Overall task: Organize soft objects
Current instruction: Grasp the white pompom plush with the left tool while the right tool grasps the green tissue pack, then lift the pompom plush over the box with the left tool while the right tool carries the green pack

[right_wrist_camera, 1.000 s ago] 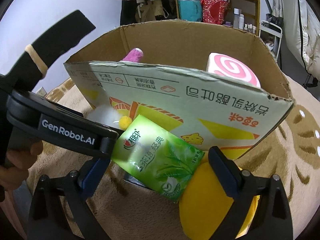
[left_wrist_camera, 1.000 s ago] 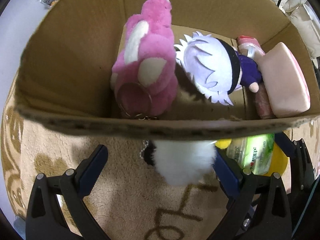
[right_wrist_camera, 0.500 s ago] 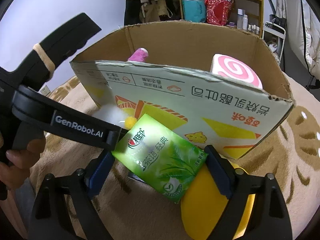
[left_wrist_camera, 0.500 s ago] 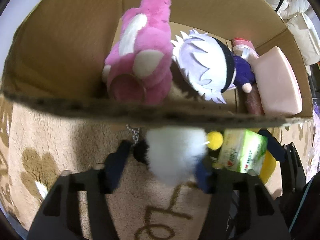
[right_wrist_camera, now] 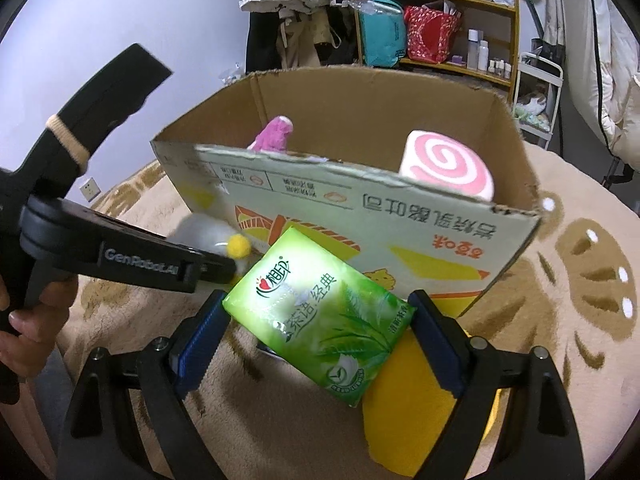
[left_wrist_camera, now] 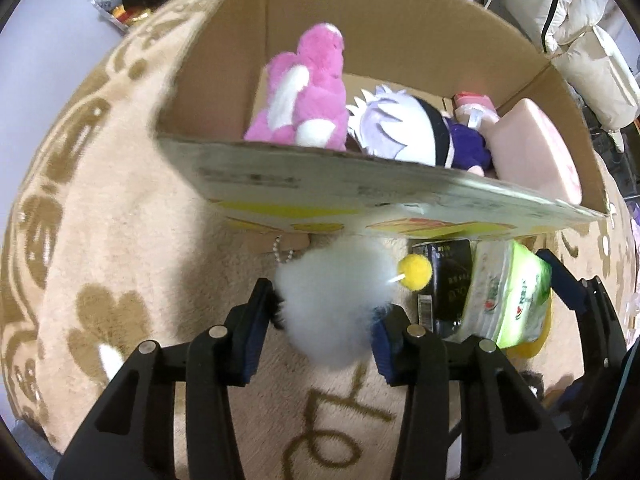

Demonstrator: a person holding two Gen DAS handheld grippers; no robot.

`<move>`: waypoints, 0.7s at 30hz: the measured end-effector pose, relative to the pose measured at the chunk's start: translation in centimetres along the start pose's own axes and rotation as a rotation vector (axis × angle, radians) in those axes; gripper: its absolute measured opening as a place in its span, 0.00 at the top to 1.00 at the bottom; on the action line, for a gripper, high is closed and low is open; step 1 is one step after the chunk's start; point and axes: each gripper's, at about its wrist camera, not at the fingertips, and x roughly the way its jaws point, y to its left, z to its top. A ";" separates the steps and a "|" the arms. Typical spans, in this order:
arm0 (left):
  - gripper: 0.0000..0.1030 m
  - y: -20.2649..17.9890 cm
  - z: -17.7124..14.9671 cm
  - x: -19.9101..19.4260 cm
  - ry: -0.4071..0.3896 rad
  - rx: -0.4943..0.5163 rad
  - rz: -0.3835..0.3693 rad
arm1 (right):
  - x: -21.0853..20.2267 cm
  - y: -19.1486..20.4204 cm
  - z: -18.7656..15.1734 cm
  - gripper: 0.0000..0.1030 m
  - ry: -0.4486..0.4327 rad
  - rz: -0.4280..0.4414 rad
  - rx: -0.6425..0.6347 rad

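Ahead of both my claws stands the cardboard box (left_wrist_camera: 400,12), its printed near wall facing me. Inside it, straight beyond my left gripper (left_wrist_camera: 318,328), I see a pink plush (left_wrist_camera: 308,92) leaning against the back left corner, a white-haired doll (left_wrist_camera: 408,128) lying to its right, and further right a pink swirl cushion (left_wrist_camera: 536,152) propped against the right wall, with a small pink item (left_wrist_camera: 476,104) tucked behind it. My left gripper points steeply down at the beige rug (left_wrist_camera: 100,240) just short of the box, and its jaws are closing on a white fluffy pompom (left_wrist_camera: 332,300), whose fur bulges out between the blue pads; a small yellow ball (left_wrist_camera: 416,274) sticks out on its right side and a bead chain (left_wrist_camera: 282,250) hangs off beyond it. My right gripper (right_wrist_camera: 314,326) slants down toward the box front, jaws wide, pads pressed on both ends of a green tissue pack (right_wrist_camera: 320,312). Under that pack lies a yellow soft item (right_wrist_camera: 404,400) on the rug. To the left of my right claw, a hand (right_wrist_camera: 28,320) grips the left tool's handle.
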 end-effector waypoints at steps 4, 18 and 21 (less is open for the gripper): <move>0.58 0.2 -0.3 -1.7 -0.045 -0.001 0.023 | -1.3 -0.2 0.1 0.09 -0.022 -0.010 0.001; 0.58 -1.6 -4.5 -11.2 -0.299 0.038 0.106 | -7.2 -1.2 1.2 0.09 -0.146 -0.049 0.061; 0.58 -1.7 -5.0 -13.1 -0.382 0.043 0.125 | -8.4 -1.5 1.9 0.09 -0.182 -0.054 0.072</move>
